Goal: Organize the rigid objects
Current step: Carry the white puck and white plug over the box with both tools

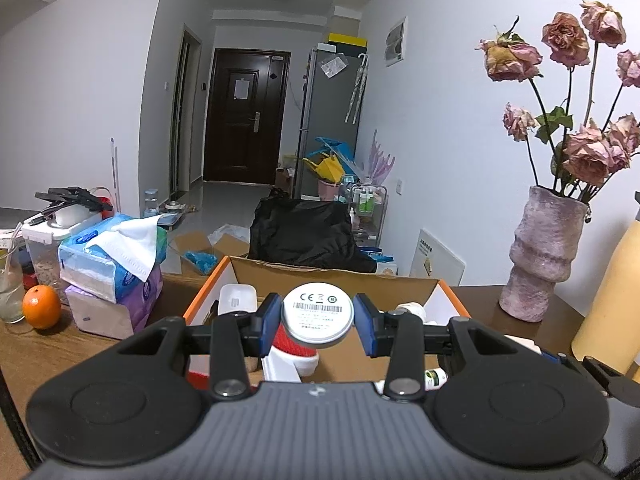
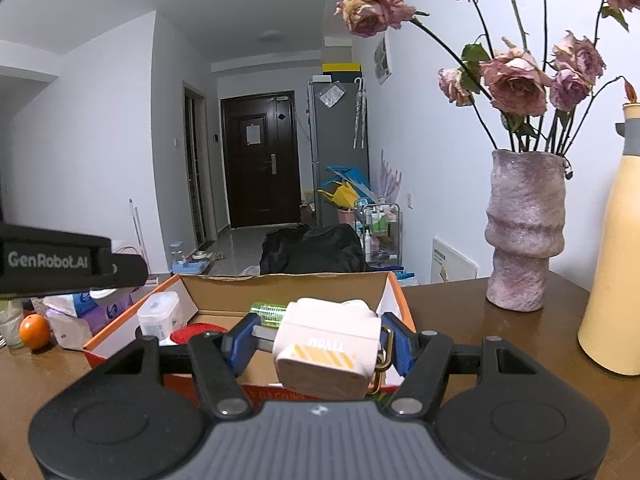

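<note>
Nearest the lens in each view sits the black body of the tongs, and both pairs are loaded; the left tongs (image 1: 318,320) are clamped on a round white puck (image 1: 318,316), its blue pads pressing either side of the rim, its flat face with barcode label and printed marks turned toward the camera; the right tongs (image 2: 316,342) grip a cream-coloured block-shaped plug adapter (image 2: 326,350) with yellow stripes and lettering on its near face, though the left pad looks to stand slightly off it while the right pad is hidden behind it, so the hold seems to sit toward the right side; both loads hang over the open cardboard box (image 2: 394,284) with the orange rim, which rests on the brown surface (image 2: 460,312) between a stack of tissue packs (image 1: 116,264) and a pinkish vase (image 2: 524,232) of dried roses; inside the box lie a white lidded container (image 2: 158,316), something red (image 2: 200,330) and a green item (image 2: 268,312), so sorting is already partly done; the step in hand appears to be carrying these two pieces to their place in the box; the next move likely calls for lowering each one into a free patch of the box floor, clear of what already lies there, then easing the pads apart; the tall yellow bottle (image 2: 612,248) and the vase stand close on the right and should be kept clear of.
</note>
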`<state>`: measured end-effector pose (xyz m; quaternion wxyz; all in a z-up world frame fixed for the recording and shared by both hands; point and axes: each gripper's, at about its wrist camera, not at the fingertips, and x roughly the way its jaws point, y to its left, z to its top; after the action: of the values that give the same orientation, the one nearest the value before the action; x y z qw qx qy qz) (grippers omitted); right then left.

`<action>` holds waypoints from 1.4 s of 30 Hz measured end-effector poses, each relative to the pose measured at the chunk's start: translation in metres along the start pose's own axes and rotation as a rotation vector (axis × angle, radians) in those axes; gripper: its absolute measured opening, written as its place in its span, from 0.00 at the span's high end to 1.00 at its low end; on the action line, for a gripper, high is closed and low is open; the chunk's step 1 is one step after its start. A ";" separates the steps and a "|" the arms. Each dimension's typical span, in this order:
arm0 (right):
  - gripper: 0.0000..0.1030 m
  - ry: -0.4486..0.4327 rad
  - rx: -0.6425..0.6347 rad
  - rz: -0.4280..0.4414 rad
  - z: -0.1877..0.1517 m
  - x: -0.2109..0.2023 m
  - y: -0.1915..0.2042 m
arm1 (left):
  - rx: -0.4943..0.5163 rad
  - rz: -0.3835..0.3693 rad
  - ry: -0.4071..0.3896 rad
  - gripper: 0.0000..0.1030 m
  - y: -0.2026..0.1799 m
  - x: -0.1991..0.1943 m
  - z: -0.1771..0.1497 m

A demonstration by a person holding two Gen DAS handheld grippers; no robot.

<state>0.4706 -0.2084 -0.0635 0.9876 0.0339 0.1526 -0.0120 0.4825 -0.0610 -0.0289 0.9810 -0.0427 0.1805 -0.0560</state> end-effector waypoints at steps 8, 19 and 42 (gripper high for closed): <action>0.37 0.002 -0.004 -0.001 0.002 0.014 0.001 | 0.003 0.018 0.011 0.61 0.001 0.022 0.002; 0.37 0.012 -0.007 -0.013 0.005 0.039 -0.001 | 0.015 0.044 0.025 0.61 0.004 0.046 0.004; 0.37 0.035 -0.021 -0.030 0.012 0.088 0.001 | 0.047 0.062 0.078 0.61 0.011 0.088 0.021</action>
<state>0.5582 -0.2092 -0.0783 0.9848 0.0216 0.1704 -0.0246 0.5722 -0.0602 -0.0412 0.9753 -0.0117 0.2185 -0.0315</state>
